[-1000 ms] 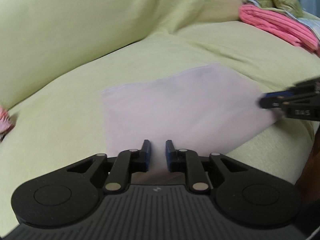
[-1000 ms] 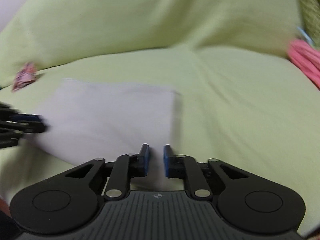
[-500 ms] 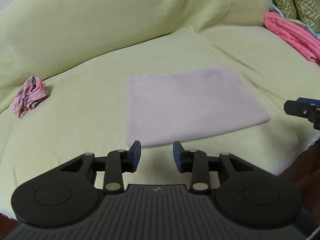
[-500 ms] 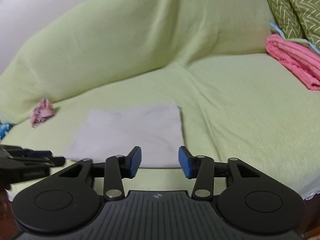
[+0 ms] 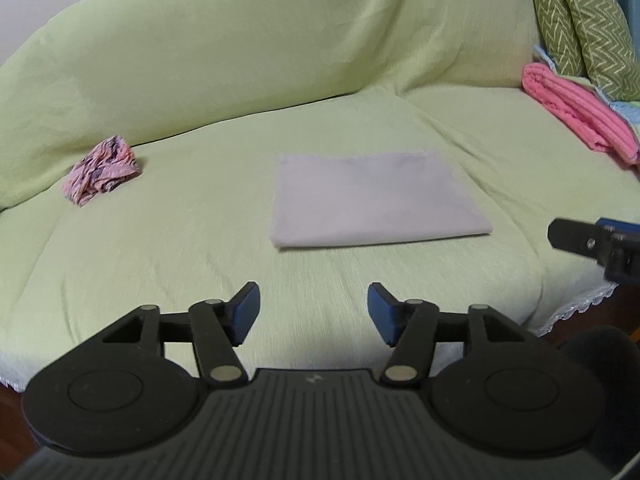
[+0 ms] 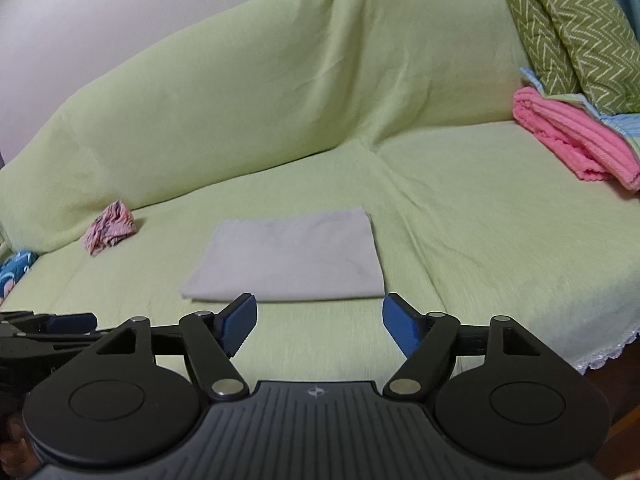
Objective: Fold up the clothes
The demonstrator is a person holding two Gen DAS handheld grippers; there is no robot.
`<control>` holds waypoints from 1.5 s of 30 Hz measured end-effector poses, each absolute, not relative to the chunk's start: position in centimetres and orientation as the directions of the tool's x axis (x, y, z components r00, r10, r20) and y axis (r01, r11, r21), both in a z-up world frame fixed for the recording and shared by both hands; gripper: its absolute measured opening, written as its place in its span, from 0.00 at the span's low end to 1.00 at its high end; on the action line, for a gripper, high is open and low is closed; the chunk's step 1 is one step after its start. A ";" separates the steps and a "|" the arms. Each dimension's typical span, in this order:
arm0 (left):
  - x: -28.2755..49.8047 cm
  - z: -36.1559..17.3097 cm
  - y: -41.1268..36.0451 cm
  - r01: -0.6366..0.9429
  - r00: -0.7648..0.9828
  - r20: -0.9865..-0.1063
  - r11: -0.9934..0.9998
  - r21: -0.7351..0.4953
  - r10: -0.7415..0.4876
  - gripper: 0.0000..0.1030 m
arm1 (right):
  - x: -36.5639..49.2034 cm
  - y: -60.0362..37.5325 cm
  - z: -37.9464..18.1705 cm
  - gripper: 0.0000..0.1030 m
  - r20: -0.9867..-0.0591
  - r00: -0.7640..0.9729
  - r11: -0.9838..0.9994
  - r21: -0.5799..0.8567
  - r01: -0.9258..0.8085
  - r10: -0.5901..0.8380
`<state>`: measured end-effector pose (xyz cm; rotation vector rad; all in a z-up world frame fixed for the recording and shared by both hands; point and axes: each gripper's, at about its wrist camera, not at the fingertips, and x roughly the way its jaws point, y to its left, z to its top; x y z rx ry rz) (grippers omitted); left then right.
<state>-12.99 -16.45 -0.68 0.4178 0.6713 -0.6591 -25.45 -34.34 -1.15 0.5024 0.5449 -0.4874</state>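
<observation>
While a crumpled pink patterned cloth (image 5: 100,170) sits far left on the green-covered sofa (image 5: 200,240), the folded pale garment (image 5: 372,200) lies flat mid-seat. Nearer, the left gripper (image 5: 312,314) and right gripper (image 6: 318,322) hover short of it, jaws opening, nothing between. A pink towel (image 5: 580,120) lies far right.

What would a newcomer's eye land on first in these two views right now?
Probably the pale grey folded cloth, lying flat mid-seat on the green-covered sofa, free of both grippers. Next, the crumpled pink patterned garment by the backrest to its left, and the pink towel under zigzag cushions at far right.
</observation>
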 end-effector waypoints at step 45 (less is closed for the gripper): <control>-11.3 -4.4 -15.9 0.622 0.557 -0.752 0.777 0.096 -0.353 0.99 | -22.2 -33.9 -4.2 0.98 -0.739 0.608 0.744 0.225 0.629 -0.290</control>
